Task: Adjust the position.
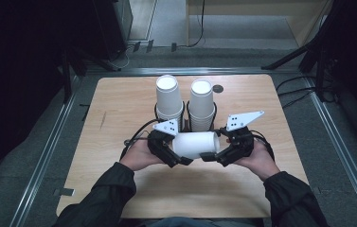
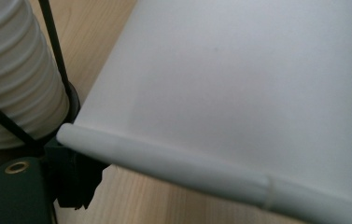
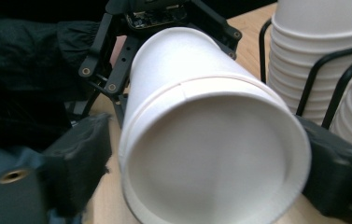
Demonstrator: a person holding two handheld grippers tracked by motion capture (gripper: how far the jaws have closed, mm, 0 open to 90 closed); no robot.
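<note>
1. Where our two hands meet near the front of the table, we find a white paper cup lying on its side between the left gripper and the right gripper.
2. In the right gripper view the cup's closed bottom faces that camera, and the black jaws stand wide on either side of it; whether their pads press on it we cannot tell.
3. In the left gripper view the cup's wall and rolled rim come very close to the camera; the left jaws stand wide around the rim end, and we cannot tell whether they press on it.
4. Behind the cup stand two black wire holders; the left holder carries the left stack of cups, and the right holder carries the right stack of cups.
5. Both stacks stand upside down, flat bottoms upward, just behind the lying cup.
6. A small dark round mark sits on the table beside the right stack.
</note>
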